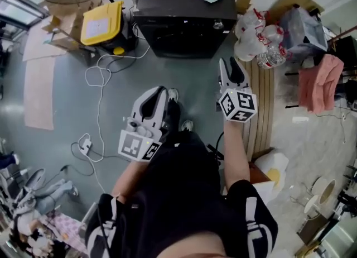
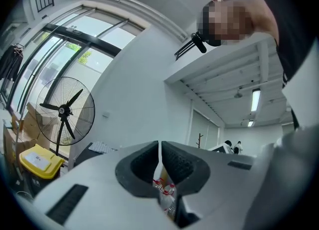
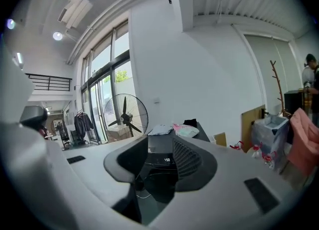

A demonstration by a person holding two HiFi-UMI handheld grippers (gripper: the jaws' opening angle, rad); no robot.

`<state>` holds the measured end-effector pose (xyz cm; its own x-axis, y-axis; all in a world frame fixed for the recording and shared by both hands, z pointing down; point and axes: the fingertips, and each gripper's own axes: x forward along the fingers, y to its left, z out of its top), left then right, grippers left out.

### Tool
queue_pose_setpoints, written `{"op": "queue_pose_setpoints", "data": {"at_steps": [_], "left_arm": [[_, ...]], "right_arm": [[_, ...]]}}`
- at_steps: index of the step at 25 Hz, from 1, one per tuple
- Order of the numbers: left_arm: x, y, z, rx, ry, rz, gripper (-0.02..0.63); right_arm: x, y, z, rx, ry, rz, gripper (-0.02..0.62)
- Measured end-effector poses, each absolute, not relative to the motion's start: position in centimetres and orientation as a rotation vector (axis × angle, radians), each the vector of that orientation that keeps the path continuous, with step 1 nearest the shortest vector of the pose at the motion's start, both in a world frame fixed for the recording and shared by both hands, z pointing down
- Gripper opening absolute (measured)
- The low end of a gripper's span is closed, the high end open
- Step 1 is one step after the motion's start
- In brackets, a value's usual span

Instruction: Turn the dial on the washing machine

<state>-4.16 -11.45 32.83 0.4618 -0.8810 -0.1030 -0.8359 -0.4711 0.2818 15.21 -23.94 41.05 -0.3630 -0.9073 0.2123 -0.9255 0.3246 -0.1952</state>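
Jaws on the right gripper (image 3: 160, 157) stand apart, empty; left gripper (image 2: 159, 160) jaws are pressed together; the dial (image 1: 217, 25) sits at the washing machine's (image 1: 184, 33) top right corner, well apart from both; it looks small, hard, maybe slippery; pinch its round rim.

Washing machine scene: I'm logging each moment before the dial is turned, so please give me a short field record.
washing machine: black, on the floor ahead of the person
dial: on the front panel, toward the right gripper's side, untouched
right gripper: jaws apart, empty, aimed at the machine, short of it
left gripper: jaws together, empty
nearby: yellow box, water bottles
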Motion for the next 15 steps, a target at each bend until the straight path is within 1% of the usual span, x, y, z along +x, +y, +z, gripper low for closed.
{"op": "queue_pose_setpoints", "data": {"at_steps": [4, 8, 10, 12, 14, 15], "left_arm": [[-3.4, -20.1, 35.1, 2.526, -1.442, -0.334, 0.037], [-2.6, -29.3, 37.0, 2.531, -1.401, -0.312, 0.037], [-2.2, -33.8, 38.4, 2.529, -1.391, -0.313, 0.037], [-2.0, -37.7, 40.4, 2.518, -1.383, -0.311, 0.037], [-1.9, -41.0, 42.9, 2.507, -1.374, -0.3, 0.037], [-1.7, -42.5, 44.3, 2.505, -1.366, -0.293, 0.037]], "right_arm": [[16.2, -34.5, 47.5, 1.727, -2.434, 0.539, 0.196], [17.6, -44.6, 55.4, 1.732, -2.344, 0.656, 0.242], [18.4, -49.2, 59.6, 1.737, -2.308, 0.721, 0.251], [19.0, -53.1, 64.1, 1.736, -2.266, 0.786, 0.265], [19.4, -56.4, 68.9, 1.728, -2.216, 0.829, 0.299], [19.6, -58.0, 71.2, 1.721, -2.194, 0.845, 0.305]]}}
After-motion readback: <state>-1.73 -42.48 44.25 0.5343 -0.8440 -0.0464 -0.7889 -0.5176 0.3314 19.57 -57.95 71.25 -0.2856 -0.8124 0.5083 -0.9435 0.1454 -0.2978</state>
